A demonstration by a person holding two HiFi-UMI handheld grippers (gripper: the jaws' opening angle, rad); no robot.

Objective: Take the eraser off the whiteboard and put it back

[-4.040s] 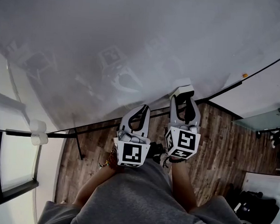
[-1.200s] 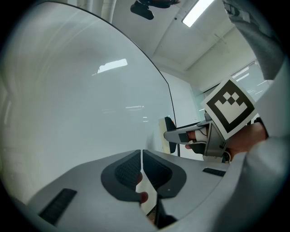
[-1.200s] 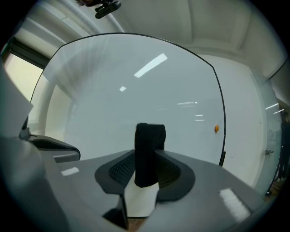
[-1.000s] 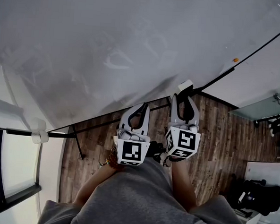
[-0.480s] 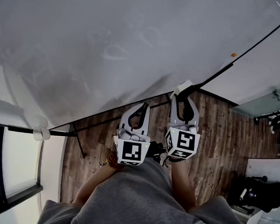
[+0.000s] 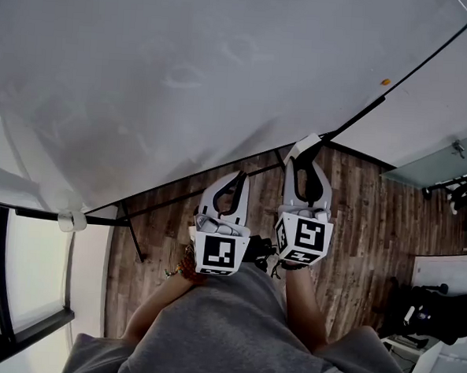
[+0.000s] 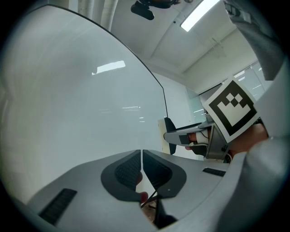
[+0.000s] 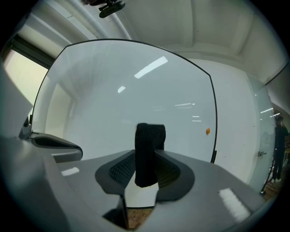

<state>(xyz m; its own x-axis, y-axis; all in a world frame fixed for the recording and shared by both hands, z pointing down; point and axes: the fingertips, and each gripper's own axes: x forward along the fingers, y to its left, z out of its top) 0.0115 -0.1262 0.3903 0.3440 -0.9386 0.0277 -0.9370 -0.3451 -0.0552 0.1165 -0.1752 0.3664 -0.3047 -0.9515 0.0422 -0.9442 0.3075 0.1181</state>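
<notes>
Right gripper (image 8: pixel 146 174): clenched on the eraser (image 8: pixel 150 136), pads on its two sides, black felt end sticking up past the jaws. Left gripper (image 7: pixel 142 170): jaws together, nothing between them, idle beside the right.

The eraser sits in the right jaws, seemingly off the whiteboard (image 6: pixel 185 76), in front of its lower edge near the right-hand corner.

Risks:
- The grip looks to be low on the eraser, so pushing it against the board could twist it in the pads.
- Letting go before it sticks would likely drop it to the wooden floor (image 6: pixel 358 221).
- It is near the frame, so aiming low could miss the panel.

Containers: none visible, and no tray shows on the board. An orange dot (image 8: pixel 207 131) sits near the board's right edge.
</notes>
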